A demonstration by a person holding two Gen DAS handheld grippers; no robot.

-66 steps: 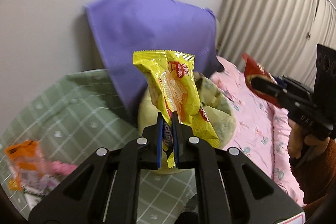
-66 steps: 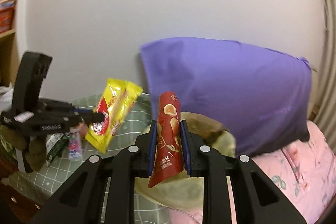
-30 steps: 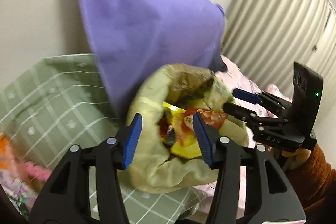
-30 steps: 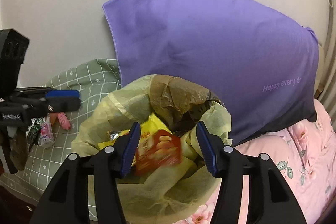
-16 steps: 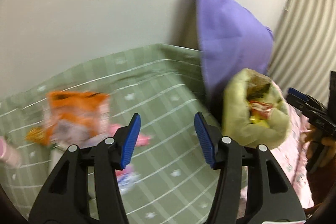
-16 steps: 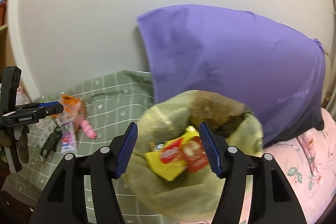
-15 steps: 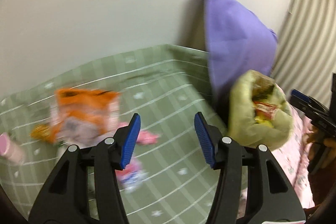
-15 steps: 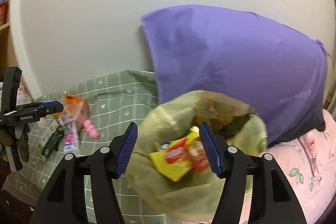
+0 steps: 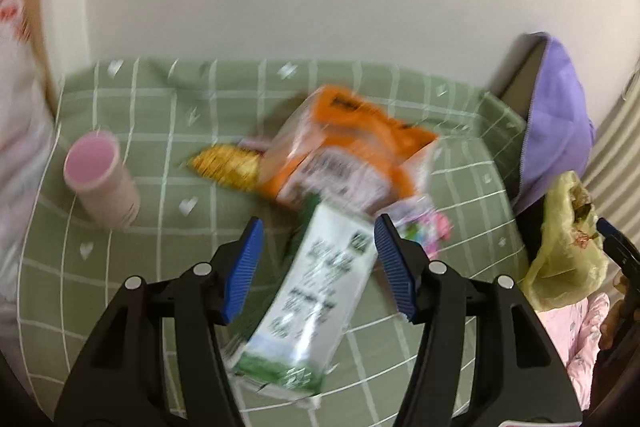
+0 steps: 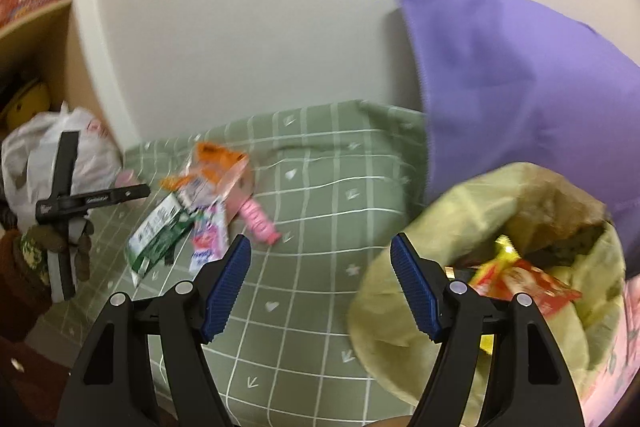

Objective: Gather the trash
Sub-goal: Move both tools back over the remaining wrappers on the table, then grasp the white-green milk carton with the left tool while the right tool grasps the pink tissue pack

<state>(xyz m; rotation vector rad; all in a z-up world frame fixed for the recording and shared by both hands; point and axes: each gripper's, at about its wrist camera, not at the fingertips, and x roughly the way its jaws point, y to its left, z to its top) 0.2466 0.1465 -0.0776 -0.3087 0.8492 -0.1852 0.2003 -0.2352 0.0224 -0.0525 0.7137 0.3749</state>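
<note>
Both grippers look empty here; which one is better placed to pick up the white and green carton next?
Left. The left gripper is open with the white and green carton lying between its fingers. The right gripper, also open, sits near the trash bag, farther from it.

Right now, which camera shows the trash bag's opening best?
Right wrist: the bag fills its lower right, mouth open, with red and yellow wrappers visible inside. Left wrist catches it only small at the right edge.
</note>
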